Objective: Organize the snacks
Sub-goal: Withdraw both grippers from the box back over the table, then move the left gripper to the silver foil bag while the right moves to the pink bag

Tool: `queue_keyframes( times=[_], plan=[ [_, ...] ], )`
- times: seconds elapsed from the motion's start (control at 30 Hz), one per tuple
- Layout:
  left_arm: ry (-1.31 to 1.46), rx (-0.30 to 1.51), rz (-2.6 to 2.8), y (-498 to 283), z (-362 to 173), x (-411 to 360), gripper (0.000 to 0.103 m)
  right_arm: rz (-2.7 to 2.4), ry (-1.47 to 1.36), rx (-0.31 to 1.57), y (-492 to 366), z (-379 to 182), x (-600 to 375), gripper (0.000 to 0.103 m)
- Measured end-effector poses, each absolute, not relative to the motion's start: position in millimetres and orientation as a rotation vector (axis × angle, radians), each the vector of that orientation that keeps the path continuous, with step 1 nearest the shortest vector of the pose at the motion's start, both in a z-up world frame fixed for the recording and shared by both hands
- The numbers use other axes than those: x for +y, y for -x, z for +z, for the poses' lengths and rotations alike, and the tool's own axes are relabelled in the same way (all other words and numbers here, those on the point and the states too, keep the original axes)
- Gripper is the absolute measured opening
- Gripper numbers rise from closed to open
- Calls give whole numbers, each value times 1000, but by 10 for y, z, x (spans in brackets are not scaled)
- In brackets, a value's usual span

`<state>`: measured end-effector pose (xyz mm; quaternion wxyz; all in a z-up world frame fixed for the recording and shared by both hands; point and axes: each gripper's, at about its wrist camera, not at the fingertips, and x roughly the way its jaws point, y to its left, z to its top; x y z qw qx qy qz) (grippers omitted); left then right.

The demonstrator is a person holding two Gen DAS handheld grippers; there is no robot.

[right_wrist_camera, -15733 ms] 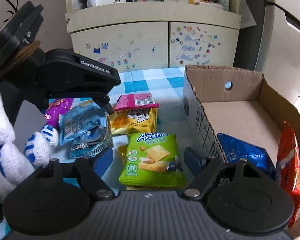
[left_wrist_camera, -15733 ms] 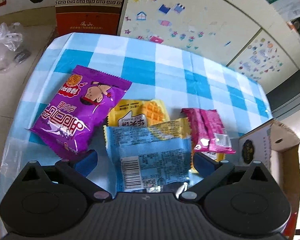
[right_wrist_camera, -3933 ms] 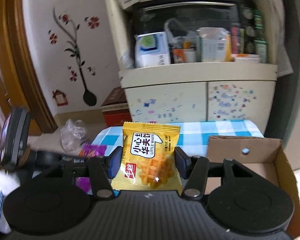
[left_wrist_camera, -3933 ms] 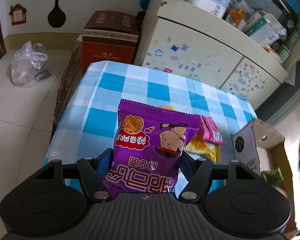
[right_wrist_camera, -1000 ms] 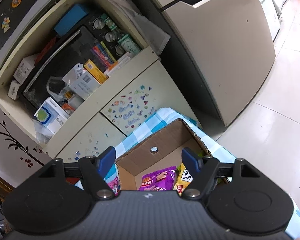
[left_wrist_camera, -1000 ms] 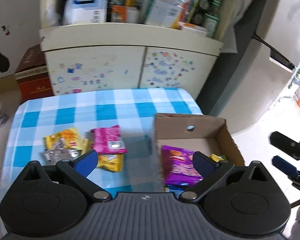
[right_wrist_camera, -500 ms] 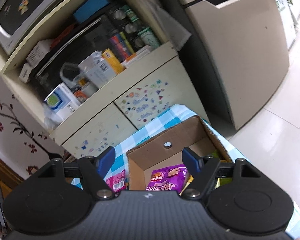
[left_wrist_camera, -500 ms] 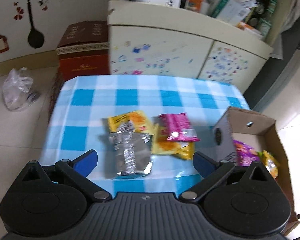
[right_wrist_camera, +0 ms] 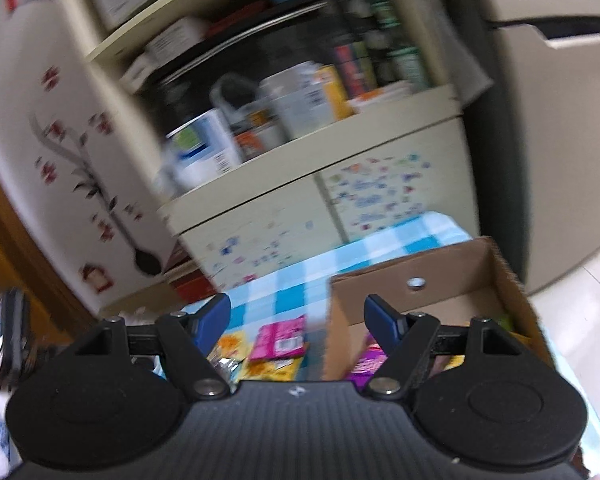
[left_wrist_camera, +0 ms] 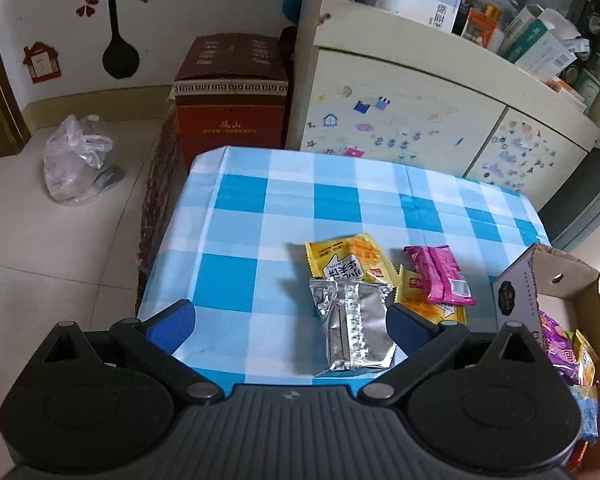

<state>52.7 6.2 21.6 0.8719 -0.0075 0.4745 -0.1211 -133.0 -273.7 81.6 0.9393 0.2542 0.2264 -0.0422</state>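
Purple noodle pack [left_wrist_camera: 556,340] now dropped in the cardboard box [left_wrist_camera: 516,292]. Left gripper [left_wrist_camera: 290,322] swung back over the table, fingers spread wide, holding nothing, silver pack [left_wrist_camera: 354,328] between them. Right gripper [right_wrist_camera: 298,320] spread and empty too. Silver one next, probably.

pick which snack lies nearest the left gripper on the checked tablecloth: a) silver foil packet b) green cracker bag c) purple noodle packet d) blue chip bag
a: the silver foil packet lies on the tablecloth just ahead of the open left gripper, close to the inner side of one finger, overlapping the yellow waffle packet.
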Motion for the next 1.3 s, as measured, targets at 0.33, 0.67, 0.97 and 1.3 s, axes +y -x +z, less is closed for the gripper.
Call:
queue_keyframes(
  times=[0.33,0.67,0.97,1.3],
  plan=[
    [-14,1062,-321,-529,-193,-151,103,20,-453,528,1124,707,-2388,75],
    [-26,1097,-351,-621,-439,-347,103,48,-473,589,690,619,-2280,75],
    [-31,1138,-336,-706,-554,-399,103,26,-502,721,69,317,-2216,75],
    [30,1207,-287,-812,-613,-271,103,-21,-435,831,-406,-12,-2148,74]
  ],
)
